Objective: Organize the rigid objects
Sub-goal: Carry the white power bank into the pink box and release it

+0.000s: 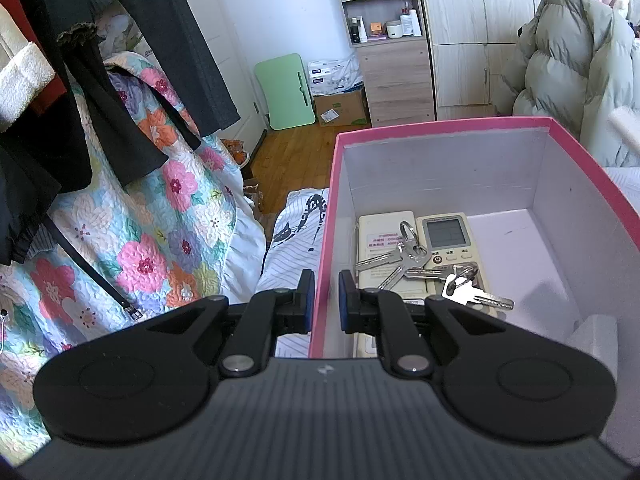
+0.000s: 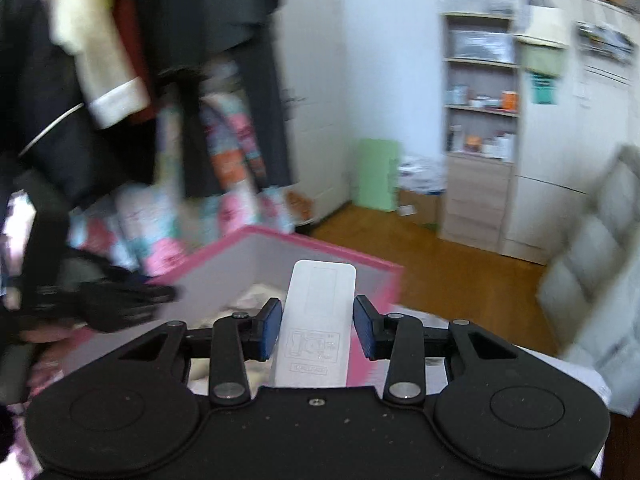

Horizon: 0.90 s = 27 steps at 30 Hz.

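Left wrist view: sharp, bright daylight, glare on keys (image 1: 460,280). Right wrist view: heavy motion blur, dimmer. Both w/ fisheye bending at edges.

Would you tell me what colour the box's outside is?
Pink outside, white inside; the rectangular cardboard box shows best in the left wrist view.

We see white wall (image 1: 280,8), wood floor (image 1: 296,148), open shelf unit (image 1: 376,4) beside pale wardrobe (image 1: 480,40). Green folding table (image 1: 286,90) leans on wall. Dark clothes (image 1: 80,80) hang over floral quilt (image 1: 152,220).
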{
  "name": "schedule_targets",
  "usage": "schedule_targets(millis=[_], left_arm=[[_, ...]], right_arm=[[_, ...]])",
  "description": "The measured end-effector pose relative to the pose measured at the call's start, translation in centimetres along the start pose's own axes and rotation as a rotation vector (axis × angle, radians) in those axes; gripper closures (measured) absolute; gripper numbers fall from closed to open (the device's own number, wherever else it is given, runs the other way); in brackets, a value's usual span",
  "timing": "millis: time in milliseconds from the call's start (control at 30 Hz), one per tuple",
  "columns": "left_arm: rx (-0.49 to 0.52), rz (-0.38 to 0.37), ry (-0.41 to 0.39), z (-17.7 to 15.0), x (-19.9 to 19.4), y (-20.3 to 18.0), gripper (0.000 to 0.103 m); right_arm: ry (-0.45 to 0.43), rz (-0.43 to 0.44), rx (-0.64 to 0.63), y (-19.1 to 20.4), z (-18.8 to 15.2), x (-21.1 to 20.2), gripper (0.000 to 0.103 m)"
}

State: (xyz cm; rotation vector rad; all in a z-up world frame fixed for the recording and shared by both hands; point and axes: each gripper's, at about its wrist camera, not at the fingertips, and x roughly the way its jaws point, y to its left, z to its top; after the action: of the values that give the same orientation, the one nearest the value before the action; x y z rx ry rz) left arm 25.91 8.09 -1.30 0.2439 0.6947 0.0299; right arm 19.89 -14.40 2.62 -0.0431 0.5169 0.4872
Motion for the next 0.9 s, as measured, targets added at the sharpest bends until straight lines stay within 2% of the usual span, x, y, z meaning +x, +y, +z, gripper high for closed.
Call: schedule_targets(millis=[67, 133, 267, 500, 667, 767, 900], left_arm=[[0.0, 0.002, 0.0, 0.0, 0.0, 0.0, 0.092], [0.005, 0.003, -0.001, 0.0, 0.0, 0.0, 0.092], [-0.003, -0.001, -0.002, 0.0, 0.0, 0.1, 0.092], [-0.015, -0.016, -0.008, -0.1, -0.1, 0.4, 0.092], [-0.018, -0.021, -0.01, -0.1, -0.1, 0.5, 0.092], [-0.019, -0.023, -0.01, -0.1, -0.1, 0.6, 0.092], [-0.018, -0.022, -0.01, -0.1, -0.1, 0.5, 0.092]], right_arm=[[0.059, 0.034, -0.053, 1.3, 0.5, 1.1, 0.059], [0.129, 0.026, -0.118, 2.2, 0.6, 2.5, 0.059], [0.229, 0.042, -0.109, 2.1, 0.4, 5.1, 0.059], [0.321, -0.021, -0.157, 2.9, -0.2, 8.6, 0.059], [0.36, -0.029, -0.165, 3.3, 0.0, 10.2, 0.059], [0.331, -0.075, -0.142, 3.3, 0.0, 10.2, 0.057], [0.264, -0.046, -0.069, 2.9, -0.2, 8.1, 0.057]])
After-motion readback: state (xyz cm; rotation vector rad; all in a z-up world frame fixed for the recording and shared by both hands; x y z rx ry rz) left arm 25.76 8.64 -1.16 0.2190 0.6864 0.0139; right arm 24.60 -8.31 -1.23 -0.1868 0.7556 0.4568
